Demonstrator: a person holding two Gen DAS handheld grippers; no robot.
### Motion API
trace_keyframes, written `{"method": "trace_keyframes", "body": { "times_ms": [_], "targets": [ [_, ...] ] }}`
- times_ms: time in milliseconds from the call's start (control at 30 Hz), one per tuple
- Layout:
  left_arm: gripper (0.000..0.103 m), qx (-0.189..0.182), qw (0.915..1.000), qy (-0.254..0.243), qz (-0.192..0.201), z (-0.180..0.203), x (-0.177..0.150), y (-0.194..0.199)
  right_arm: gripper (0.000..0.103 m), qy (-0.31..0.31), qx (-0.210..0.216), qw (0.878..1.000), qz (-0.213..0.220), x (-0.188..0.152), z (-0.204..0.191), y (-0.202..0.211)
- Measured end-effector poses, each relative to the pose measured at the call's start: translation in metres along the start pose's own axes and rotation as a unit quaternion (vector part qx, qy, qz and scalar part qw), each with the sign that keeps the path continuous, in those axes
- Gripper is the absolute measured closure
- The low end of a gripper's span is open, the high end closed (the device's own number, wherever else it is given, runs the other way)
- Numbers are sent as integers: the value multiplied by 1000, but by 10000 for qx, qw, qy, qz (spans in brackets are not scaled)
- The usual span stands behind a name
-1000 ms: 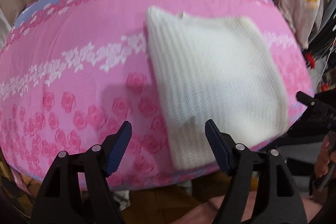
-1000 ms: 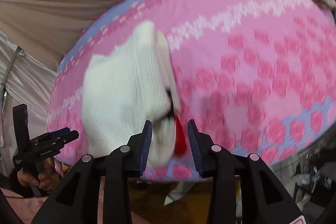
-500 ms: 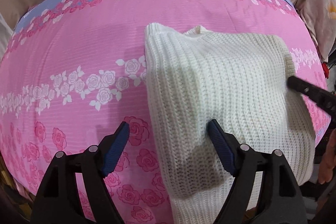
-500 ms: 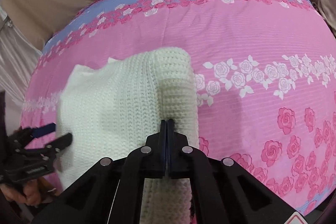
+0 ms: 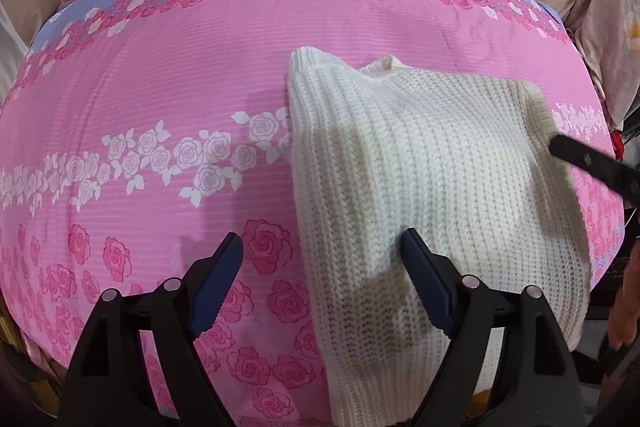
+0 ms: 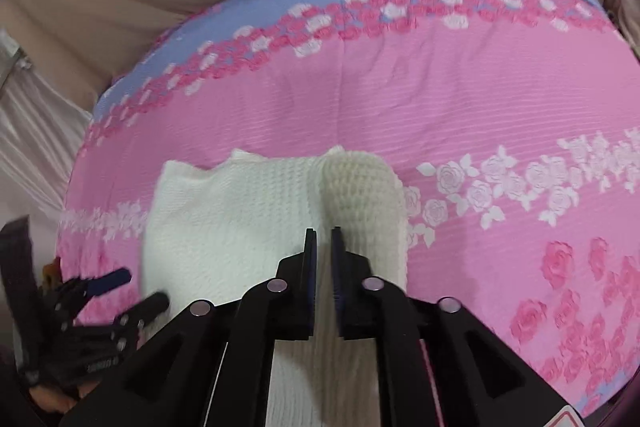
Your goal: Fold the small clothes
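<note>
I have the sweater (image 5: 432, 195) lying on the pink quilt (image 5: 160, 99), toward the near right part of the bed, already doubled into a thick rectangle with its hem end hanging toward me over the bed's edge. My left gripper (image 5: 320, 279) is spread wide, one finger over bare quilt and the other resting on the knit, holding nothing. My right gripper (image 6: 323, 259) sits over the sweater's right side with its jaws nearly together, a narrow slit between them; I cannot tell from this blurred view whether any knit is pinched in that slit.

My worries from here:

- If the right gripper has only a thin ridge of yarn, a pull may slide off it or stretch a loop out of the knit instead of carrying the layer.
- The knit is bulky and springy, so I judge a fold laid over it may creep open once released.
- If the left gripper closes where it is, it will likely catch the sweater's left edge together with the quilt beneath, dragging the bedding along.
- The overhanging end adds weight on the near side; a careless tug toward me could pull the whole stack off the bed.
</note>
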State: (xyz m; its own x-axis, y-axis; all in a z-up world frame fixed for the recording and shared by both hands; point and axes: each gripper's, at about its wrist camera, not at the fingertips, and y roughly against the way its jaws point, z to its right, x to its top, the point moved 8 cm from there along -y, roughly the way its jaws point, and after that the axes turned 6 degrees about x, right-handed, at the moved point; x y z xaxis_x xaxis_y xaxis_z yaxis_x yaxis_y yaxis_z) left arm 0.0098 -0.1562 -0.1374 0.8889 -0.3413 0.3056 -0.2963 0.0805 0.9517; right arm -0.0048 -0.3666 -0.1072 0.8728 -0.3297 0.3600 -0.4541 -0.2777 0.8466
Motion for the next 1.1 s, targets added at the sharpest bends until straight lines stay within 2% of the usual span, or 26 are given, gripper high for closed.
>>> {"method": "trace_keyframes", "body": {
  "times_ms": [67, 133, 267, 367, 400, 433, 533, 633, 733, 767, 800, 833, 900, 933, 967, 1033, 1100],
  "targets": [
    [25, -16, 10000, -9, -43, 1, -5, 3, 76, -74, -19, 10000, -29, -23, 3, 10],
    [25, -21, 10000, -44, -61, 3, -8, 6, 69, -190, -102, 9997, -92, -46, 9, 16],
    [25, 59, 9999, -138, -57, 6, -15, 10, 57, -488, -202, 9986, -102, -69, 22, 18],
    [25, 86, 9998, -153, -72, 6, -17, 11, 57, -613, -139, 9979, -133, -71, 25, 7],
    [25, 93, 9998, -157, -67, 6, -17, 12, 61, -613, -45, 9980, -173, -72, 24, 3],
    [25, 108, 9998, -164, -64, 6, -18, 13, 74, -601, 28, 9979, -221, -73, 22, -2],
    [25, 109, 9998, -161, -58, 5, -20, 19, 83, -667, 338, 9972, 14, -67, 12, 17],
    [25, 35, 10000, -84, 3, 3, -24, 26, 83, -783, 593, 9947, 300, -64, 8, 42],
    [23, 15, 9999, -2, -140, 0, -31, 14, 82, -812, 315, 9962, -54, -80, 27, 15],
    [22, -33, 9998, 46, -199, 0, -35, 7, 79, -872, 258, 9955, -254, -90, 36, -2],
    [22, -74, 9997, 103, -224, 0, -37, 4, 77, -949, 331, 9948, -189, -94, 40, -8],
    [21, -90, 9995, 170, -235, -1, -38, 2, 65, -1030, 334, 9940, -152, -93, 41, -6],
    [22, -184, 9990, 345, -232, -5, -37, 6, 62, -1074, 346, 9935, -164, -88, 38, 3],
    [21, -369, 9980, 473, -180, -6, -34, 9, 55, -1000, 294, 9945, -58, -84, 35, 11],
    [20, -527, 9968, 582, -131, -5, -33, 12, 43, -946, 255, 9952, -10, -81, 35, 14],
    [16, -842, 9926, 866, -93, -6, -29, 13, 32, -898, 238, 9957, 24, -77, 37, 14],
    [14, -1213, 9855, 1176, -159, -5, -28, 8, 29, -1032, 287, 9941, -159, -77, 43, 2]
  ]
}}
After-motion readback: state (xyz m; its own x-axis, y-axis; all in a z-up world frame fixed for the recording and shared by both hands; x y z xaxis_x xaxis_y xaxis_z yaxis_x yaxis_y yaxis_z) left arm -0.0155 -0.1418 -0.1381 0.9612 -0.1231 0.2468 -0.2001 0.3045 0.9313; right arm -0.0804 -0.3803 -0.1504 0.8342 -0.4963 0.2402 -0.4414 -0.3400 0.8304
